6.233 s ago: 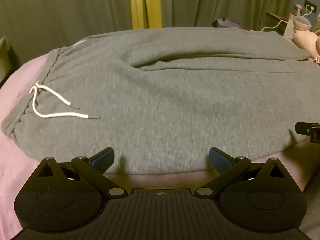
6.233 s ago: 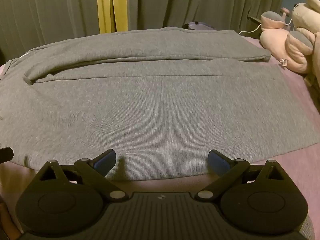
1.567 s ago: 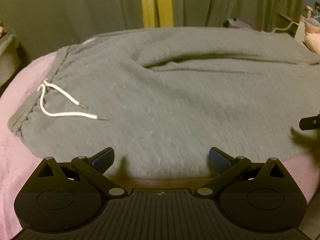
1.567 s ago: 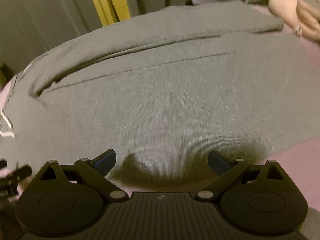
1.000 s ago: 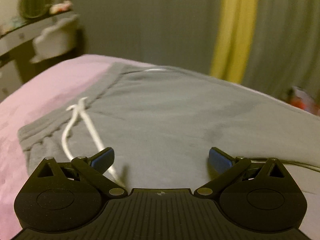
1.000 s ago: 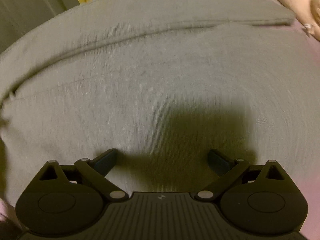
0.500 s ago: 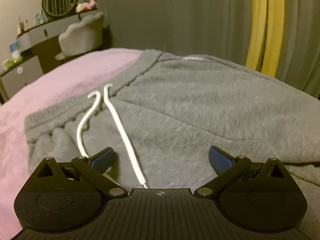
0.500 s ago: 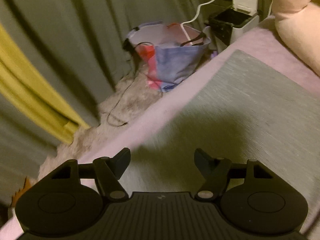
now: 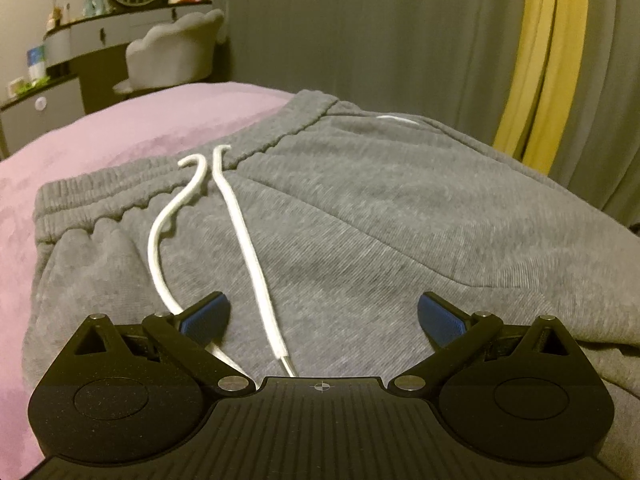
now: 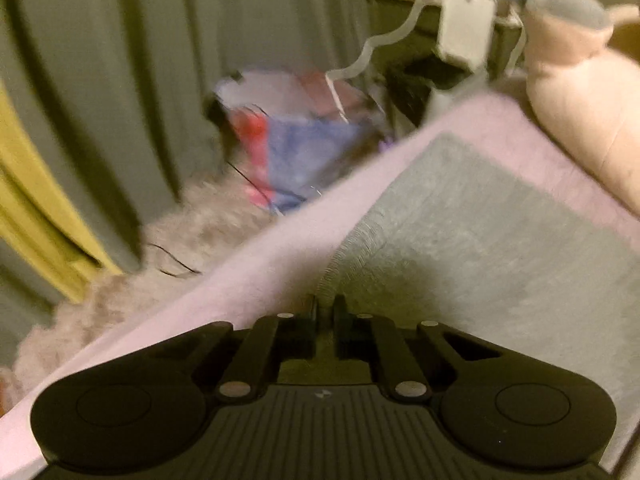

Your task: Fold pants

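Both grippers are mine: left gripper [image 9: 322, 312] hangs wide open over the gray pants [image 9: 380, 216], empty. Right gripper [image 10: 325, 312] is pinched shut on the pants' hem. White drawstring [image 9: 240, 232] trails from the waistband.

Grey cotton sweatpants [image 9: 360, 220] lie spread on a pink-covered bed [image 9: 100, 140], waistband toward the bed's left end. A white drawstring [image 9: 244, 240] trails from the waistband toward the left tongs [image 9: 322, 314], which hover over the fabric. Behind the bed hang curtains [image 9: 360, 32]; a cushioned chair [image 9: 172, 56] stands behind left. At the far leg end, the right tongs [image 10: 325, 308] meet the hem corner beside the bed's edge; a pale plush toy [image 10: 580, 100] lies to the right.
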Tool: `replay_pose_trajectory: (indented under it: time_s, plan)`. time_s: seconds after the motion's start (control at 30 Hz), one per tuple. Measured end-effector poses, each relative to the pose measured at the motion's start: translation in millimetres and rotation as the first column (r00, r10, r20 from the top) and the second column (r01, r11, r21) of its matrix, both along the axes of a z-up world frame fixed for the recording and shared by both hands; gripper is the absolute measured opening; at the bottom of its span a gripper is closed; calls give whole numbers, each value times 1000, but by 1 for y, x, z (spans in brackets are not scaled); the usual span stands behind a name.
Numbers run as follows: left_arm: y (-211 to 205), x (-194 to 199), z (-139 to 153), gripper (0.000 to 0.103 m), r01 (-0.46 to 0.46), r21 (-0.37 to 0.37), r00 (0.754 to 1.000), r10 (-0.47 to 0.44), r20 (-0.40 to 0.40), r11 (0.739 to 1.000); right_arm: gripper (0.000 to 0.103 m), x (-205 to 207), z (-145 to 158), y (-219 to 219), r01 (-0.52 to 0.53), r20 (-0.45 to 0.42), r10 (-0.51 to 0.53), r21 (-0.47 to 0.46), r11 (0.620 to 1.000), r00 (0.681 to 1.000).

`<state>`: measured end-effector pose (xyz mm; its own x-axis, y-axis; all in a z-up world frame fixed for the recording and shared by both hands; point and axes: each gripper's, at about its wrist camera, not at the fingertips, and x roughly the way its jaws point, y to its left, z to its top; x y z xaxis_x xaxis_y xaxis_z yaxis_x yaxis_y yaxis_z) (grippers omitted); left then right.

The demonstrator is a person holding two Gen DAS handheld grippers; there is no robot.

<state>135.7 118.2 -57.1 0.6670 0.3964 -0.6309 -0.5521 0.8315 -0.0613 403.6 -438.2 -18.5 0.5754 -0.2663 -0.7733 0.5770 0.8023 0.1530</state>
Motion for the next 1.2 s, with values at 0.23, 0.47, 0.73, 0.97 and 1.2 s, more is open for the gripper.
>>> replay_pose_trajectory:
  time_s: [0.23,0.47,0.73,0.97,1.2]
  plan:
    - [-1,-6,6,103,5,-21,1000,-5,-8,1000,6,-202,44,-13,-22,283,-3,83,996,959]
    - [-4,-14,10,103,21,-22,999,-21,-24,1000,10,-306,-23,-21,227,151,-260,206,952,954]
    - [-13,-19,26,103,82,-29,996,-83,-45,996,42,-300,-53,-59,117,315,-350,572,812,882]
    - [-25,20,83,103,250,-94,968,-249,21,964,25,-294,-48,-68,6,465,-302,537,843,832]
    - [-19,143,91,103,277,-215,955,-293,-47,937,19,-281,-62,-70,9,399,-291,577,817,870]
